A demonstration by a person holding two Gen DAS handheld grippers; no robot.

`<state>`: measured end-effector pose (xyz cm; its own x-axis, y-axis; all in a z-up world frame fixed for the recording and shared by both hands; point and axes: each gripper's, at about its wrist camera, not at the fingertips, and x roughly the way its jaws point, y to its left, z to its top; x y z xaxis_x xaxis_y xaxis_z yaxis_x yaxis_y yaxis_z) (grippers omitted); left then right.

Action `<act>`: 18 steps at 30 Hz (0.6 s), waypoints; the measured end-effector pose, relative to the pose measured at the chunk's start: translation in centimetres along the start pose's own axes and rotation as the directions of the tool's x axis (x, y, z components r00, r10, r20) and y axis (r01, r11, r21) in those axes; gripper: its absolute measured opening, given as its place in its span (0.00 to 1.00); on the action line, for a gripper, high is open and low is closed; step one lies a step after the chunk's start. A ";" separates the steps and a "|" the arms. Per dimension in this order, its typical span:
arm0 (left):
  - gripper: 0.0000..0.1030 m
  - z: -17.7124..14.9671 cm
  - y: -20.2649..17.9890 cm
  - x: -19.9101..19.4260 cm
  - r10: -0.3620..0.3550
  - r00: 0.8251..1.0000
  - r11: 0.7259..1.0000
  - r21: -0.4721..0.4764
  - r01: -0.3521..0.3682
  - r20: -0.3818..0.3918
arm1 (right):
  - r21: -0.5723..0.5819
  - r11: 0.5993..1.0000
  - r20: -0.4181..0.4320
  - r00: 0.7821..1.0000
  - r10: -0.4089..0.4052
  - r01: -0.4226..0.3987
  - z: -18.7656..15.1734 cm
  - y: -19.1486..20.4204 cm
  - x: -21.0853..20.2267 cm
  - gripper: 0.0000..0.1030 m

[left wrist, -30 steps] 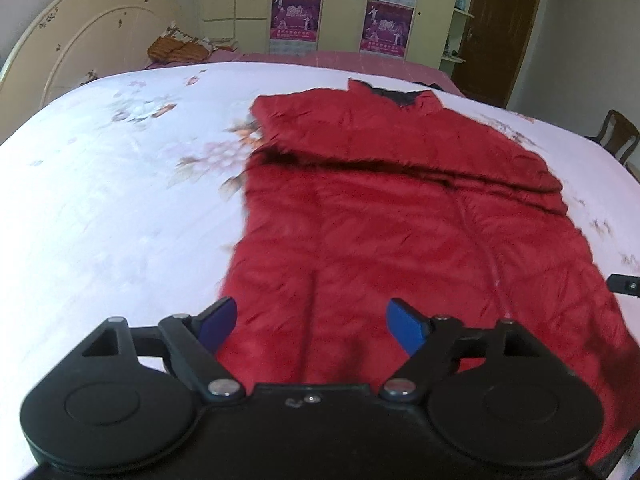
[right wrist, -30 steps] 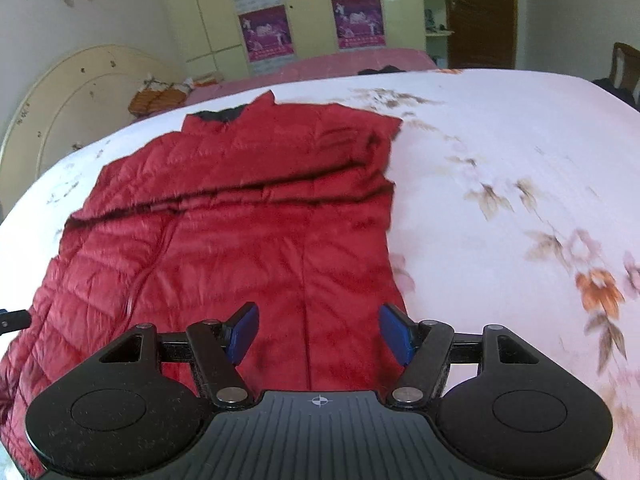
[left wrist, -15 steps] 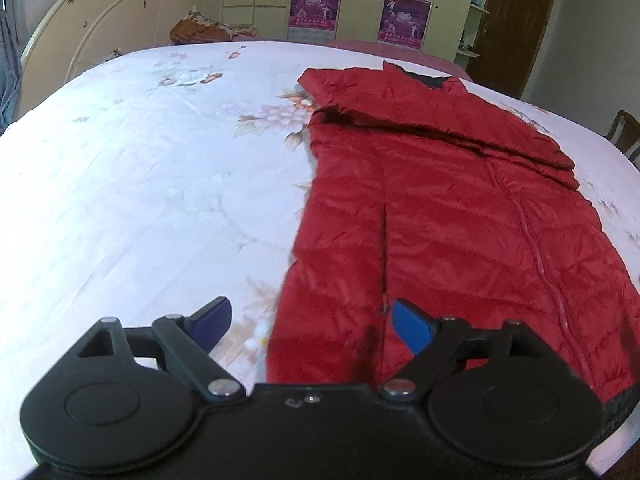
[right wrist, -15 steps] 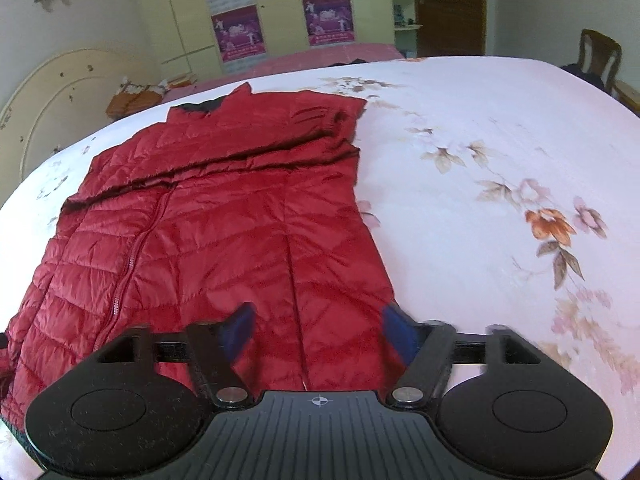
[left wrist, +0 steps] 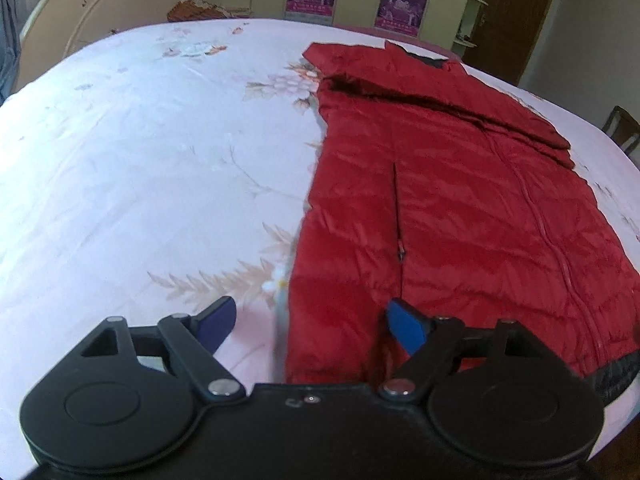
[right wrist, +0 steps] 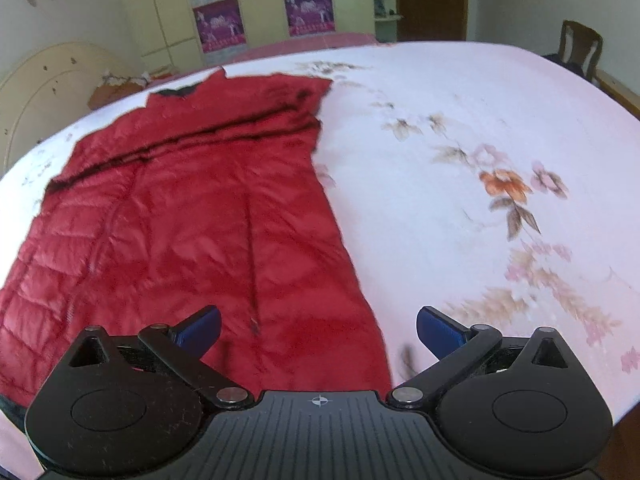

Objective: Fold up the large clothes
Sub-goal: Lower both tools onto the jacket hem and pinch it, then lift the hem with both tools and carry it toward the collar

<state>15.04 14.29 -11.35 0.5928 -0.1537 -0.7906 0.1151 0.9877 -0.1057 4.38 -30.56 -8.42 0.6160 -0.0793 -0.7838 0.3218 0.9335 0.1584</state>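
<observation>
On floral bedsheet (left wrist: 140,168), red quilted jacket (left wrist: 440,208) spread flat, left gripper (left wrist: 312,320) and right gripper (right wrist: 318,326) jaws wide apart, holding nothing.

Red jacket (left wrist: 460,216): quilted synthetic cloth w/ slight sheen, puffy stitched channels, dark lining at collar. Bed sheet (left wrist: 140,168): matt pale pink cloth, faded floral print, smooth w/ faint creases. Left tool (left wrist: 310,322) & right tool (right wrist: 318,326): matt black plastic bodies, bright metal pivot pins, blue pads (right wrist: 440,330) smooth, semi-gloss. Headboard (left wrist: 120,4): cream painted wood, chipped.

No writing is legible; the wall posters (right wrist: 218,26) are too blurred.
</observation>
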 end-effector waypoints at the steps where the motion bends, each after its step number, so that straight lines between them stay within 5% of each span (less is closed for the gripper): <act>1: 0.77 -0.2 0.0 0.0 -0.006 1.000 1.000 0.002 0.006 0.000 | 0.005 1.000 -0.007 1.000 -0.004 0.004 -0.3 -0.3 0.1 0.99; 7: 0.64 -0.7 0.3 -0.1 -0.063 0.998 0.998 -0.015 0.063 0.003 | 0.025 1.000 -0.065 0.998 -0.003 0.005 -2.0 -1.5 1.0 0.95; 9: 0.44 -0.8 0.3 -0.3 -0.086 0.996 0.996 -0.019 0.086 -0.003 | 0.012 1.000 -0.057 0.998 -0.003 0.004 -2.3 -1.4 0.9 0.85; 11: 0.29 -0.7 0.2 -0.3 -0.124 0.992 0.992 -0.030 0.123 -0.017 | 0.004 1.000 -0.052 0.999 0.006 -0.006 -2.3 -1.2 0.7 0.64; 14: 0.19 -0.6 0.1 -0.2 -0.150 0.988 0.988 -0.041 0.149 -0.032 | -0.004 0.999 -0.063 0.997 0.035 -0.036 -2.2 -1.0 0.4 0.37; 18: 0.09 -0.2 0.3 -0.9 -0.188 0.982 0.981 -0.053 0.187 -0.007 | 0.008 0.997 -0.075 0.994 0.079 -0.079 -1.8 -0.7 -0.1 0.14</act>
<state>14.36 14.71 -10.74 0.5554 -0.3364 -0.7605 0.1819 0.9415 -0.2836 2.78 -30.52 -9.55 0.5836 0.0217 -0.8117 0.2777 0.9340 0.2247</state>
